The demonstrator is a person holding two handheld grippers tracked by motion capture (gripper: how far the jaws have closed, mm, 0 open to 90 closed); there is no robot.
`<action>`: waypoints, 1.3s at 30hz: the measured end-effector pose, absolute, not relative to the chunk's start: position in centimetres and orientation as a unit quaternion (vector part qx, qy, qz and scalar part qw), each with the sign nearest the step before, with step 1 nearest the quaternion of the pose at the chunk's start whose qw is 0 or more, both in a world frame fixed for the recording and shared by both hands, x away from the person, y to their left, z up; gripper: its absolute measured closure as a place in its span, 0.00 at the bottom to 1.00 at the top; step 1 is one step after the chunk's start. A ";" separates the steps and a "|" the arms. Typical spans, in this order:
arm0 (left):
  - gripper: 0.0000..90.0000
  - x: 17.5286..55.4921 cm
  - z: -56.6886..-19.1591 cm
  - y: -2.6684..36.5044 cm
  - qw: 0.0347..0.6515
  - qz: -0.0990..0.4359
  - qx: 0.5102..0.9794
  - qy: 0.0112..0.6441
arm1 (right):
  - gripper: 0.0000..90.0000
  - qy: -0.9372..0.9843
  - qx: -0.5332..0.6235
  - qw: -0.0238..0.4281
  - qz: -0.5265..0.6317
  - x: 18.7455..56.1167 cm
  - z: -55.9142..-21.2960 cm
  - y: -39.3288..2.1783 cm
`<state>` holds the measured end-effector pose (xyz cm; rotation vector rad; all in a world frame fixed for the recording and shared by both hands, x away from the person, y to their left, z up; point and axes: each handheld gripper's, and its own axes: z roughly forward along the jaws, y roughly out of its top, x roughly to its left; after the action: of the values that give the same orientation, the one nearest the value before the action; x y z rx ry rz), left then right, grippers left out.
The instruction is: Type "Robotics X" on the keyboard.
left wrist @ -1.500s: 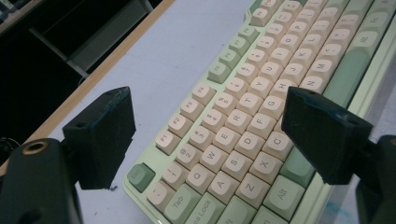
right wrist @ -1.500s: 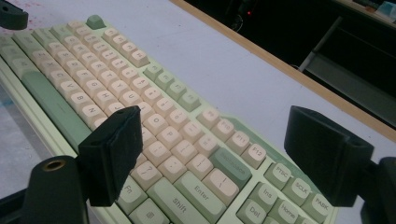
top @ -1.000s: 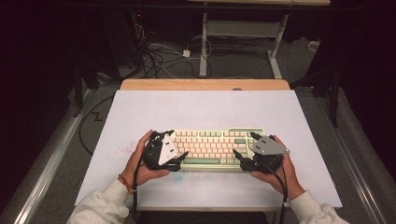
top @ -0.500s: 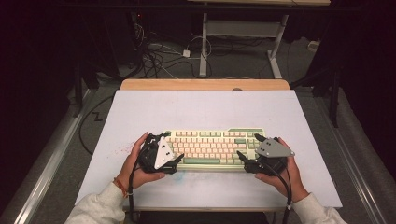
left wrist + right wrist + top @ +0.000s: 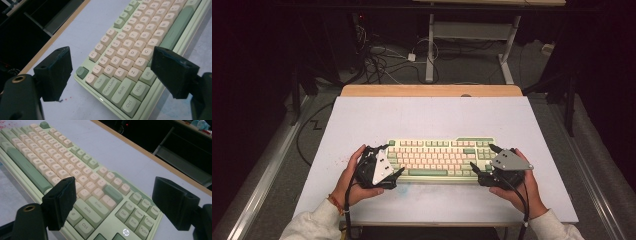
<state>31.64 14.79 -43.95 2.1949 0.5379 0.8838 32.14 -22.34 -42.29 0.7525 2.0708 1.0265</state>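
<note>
Both sleeves are off-white and reach to the wrists. The left wrist wears a thin band (image 5: 333, 202) of orange and red. Each hand carries black tongs. The left tongs (image 5: 393, 160) bear a pale grey three-cornered plate (image 5: 381, 166) on top, dotted with small dark screws, and a black cable (image 5: 347, 215) trails from them. The right tongs (image 5: 481, 161) carry a like grey plate (image 5: 509, 161) and a black cable (image 5: 524, 207) of their own. Seen close, the jaws are blocky black pads with matt faces and small round holes. A brass-coloured ring (image 5: 19, 79) sits in the black body beside the left jaw of each pair.
</note>
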 end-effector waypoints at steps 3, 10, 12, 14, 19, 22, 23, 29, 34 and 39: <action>0.18 31.5 -44.0 15.1 0.347 0.342 0.848 0.210 | 0.22 0.800 0.289 0.349 0.393 32.0 -42.3 -22.5; 0.18 31.2 -44.2 15.8 0.342 0.342 0.849 0.215 | 0.22 0.802 0.287 0.353 0.388 31.8 -42.4 -22.8; 0.18 31.2 -44.3 16.0 0.340 0.342 0.850 0.215 | 0.22 0.801 0.288 0.352 0.388 31.7 -42.4 -22.9; 0.18 31.1 -44.3 16.2 0.339 0.342 0.849 0.217 | 0.22 0.802 0.288 0.353 0.386 31.6 -42.5 -23.0; 0.18 31.0 -44.5 16.6 0.335 0.341 0.850 0.220 | 0.22 0.802 0.288 0.355 0.384 31.4 -42.5 -23.2; 0.18 30.9 -44.7 16.8 0.332 0.342 0.851 0.222 | 0.22 0.802 0.288 0.357 0.383 31.4 -42.5 -23.4; 0.18 30.9 -44.7 16.9 0.331 0.342 0.851 0.223 | 0.22 0.802 0.288 0.357 0.382 31.3 -42.6 -23.4; 0.18 30.7 -45.0 17.3 0.325 0.341 0.853 0.225 | 0.22 0.802 0.291 0.358 0.380 31.1 -42.7 -23.8; 0.18 30.6 -45.2 17.6 0.323 0.340 0.853 0.229 | 0.22 0.801 0.295 0.359 0.377 31.0 -42.8 -24.2; 0.18 30.4 -45.5 18.0 0.316 0.338 0.856 0.231 | 0.22 0.802 0.296 0.361 0.373 30.9 -43.0 -24.5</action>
<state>30.45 18.03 -45.48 2.2537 0.6082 0.8889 30.89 -24.48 -42.99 0.7625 2.0661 0.9604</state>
